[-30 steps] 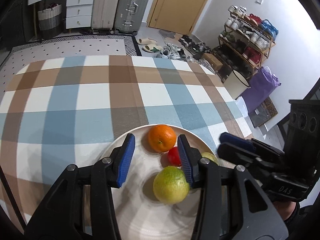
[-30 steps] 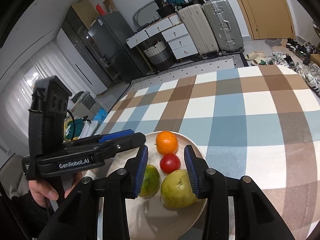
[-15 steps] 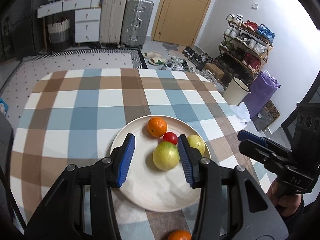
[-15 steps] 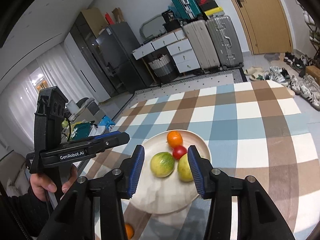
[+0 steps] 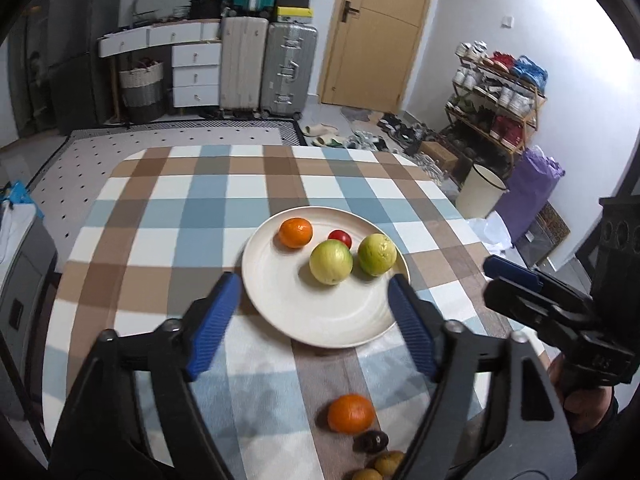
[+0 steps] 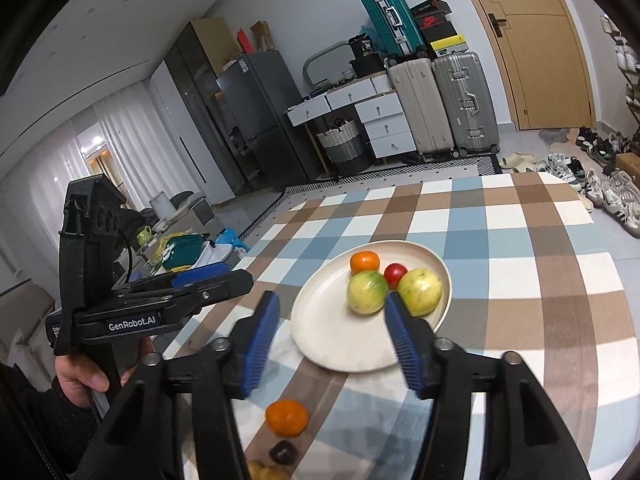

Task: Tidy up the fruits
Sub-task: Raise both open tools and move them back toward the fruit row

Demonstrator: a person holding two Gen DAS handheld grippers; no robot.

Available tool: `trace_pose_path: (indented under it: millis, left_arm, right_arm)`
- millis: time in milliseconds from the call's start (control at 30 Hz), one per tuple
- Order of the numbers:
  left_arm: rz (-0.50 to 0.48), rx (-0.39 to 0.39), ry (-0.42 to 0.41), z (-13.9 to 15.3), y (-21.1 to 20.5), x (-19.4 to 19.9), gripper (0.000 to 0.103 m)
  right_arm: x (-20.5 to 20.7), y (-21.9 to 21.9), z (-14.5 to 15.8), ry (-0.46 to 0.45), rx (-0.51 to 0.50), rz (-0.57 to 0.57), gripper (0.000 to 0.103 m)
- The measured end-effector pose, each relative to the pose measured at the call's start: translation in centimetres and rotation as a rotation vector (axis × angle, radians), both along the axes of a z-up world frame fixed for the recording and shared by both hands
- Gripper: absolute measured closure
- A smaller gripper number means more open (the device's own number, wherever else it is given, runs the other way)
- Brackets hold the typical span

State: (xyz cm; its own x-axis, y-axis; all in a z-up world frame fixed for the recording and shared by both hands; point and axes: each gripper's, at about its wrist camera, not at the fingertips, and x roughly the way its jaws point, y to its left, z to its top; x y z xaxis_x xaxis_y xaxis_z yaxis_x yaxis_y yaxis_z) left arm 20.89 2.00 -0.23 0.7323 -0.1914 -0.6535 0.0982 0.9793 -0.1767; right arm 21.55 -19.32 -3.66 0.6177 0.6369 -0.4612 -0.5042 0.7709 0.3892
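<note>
Both grippers pulled back from the plate (image 5: 280, 312) since a second ago, left gripper (image 5: 314, 320) and right gripper (image 6: 332, 340) opening, nothing between jaws, loose orange (image 5: 351, 413) below them on the checked cloth (image 5: 160, 240), plated fruit beyond the fingertips.

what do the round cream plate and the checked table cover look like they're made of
Round cream plate: probably glazed ceramic or melamine; smooth with a soft sheen and faint concentric rings.
Checked blue, brown and white table cover: looks like woven fabric; matte, no glare, lying flat. A coated cloth cannot be ruled out.
</note>
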Motion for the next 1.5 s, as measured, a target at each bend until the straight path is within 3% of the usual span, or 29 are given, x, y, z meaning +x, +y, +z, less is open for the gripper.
trace_pose_path:
  millis: [333,467,1133,1500]
  left_arm:
    - [0.038,0.014,-0.013,0.2,0.5,-5.6,0.015]
    - [0.050,-0.002,-0.021,-0.3,0.8,-7.8,0.001]
    - [0.057,-0.006,0.059,-5.8,1.4,-13.3,0.001]
    - [0.073,-0.038,0.102,-8.3,2.4,-14.4,0.001]
  right_arm:
    - [-4.3,-0.2,1.0,-0.050,0.007,-0.004,0.021]
    - [-5.9,-0.2,0.9,-0.058,0.003,-0.004,0.017]
    - [-12.6,0.6,-5.1,0.027,-0.137,-0.002,0.013]
    - [-14.7,1.3,-8.5,0.119,-0.116,0.021,0.013]
